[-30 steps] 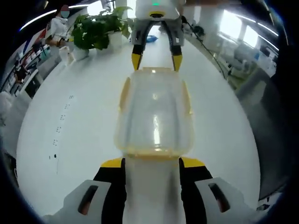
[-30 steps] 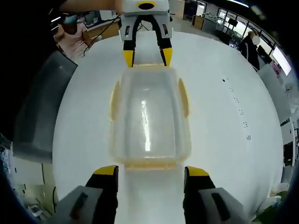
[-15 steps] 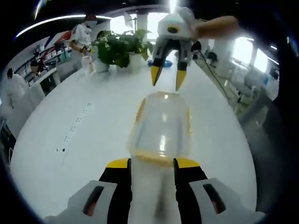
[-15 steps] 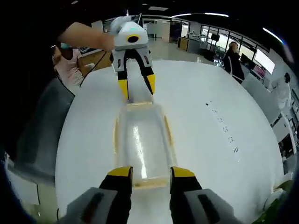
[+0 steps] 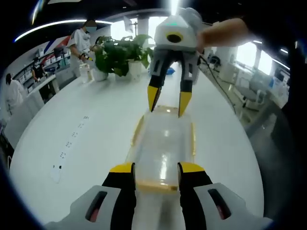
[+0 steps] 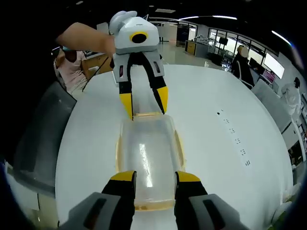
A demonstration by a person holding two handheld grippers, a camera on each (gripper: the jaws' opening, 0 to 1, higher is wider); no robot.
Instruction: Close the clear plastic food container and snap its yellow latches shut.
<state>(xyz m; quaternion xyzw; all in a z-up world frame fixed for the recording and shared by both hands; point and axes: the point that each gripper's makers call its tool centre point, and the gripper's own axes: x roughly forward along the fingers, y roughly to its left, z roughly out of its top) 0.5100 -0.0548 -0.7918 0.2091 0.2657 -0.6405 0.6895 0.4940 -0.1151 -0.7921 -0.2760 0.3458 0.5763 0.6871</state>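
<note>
While on one white table (image 5: pixel 72 124), one clear container (image 5: pixel 163 143) between two grippers' spread fingers (image 5: pixel 122 168).

In the left gripper view the near end of the clear plastic food container with yellow latches (image 5: pixel 163 148) lies partly behind the yellow-tipped left gripper (image 5: pixel 156 167); contact cannot be told. In the right gripper view its near yellow edge is partly covered by the yellow-tipped right gripper (image 6: pixel 152 176). Whether any latch is snapped is unclear, and the small black marks on the white table (image 6: pixel 230 120) are too small to read
</note>
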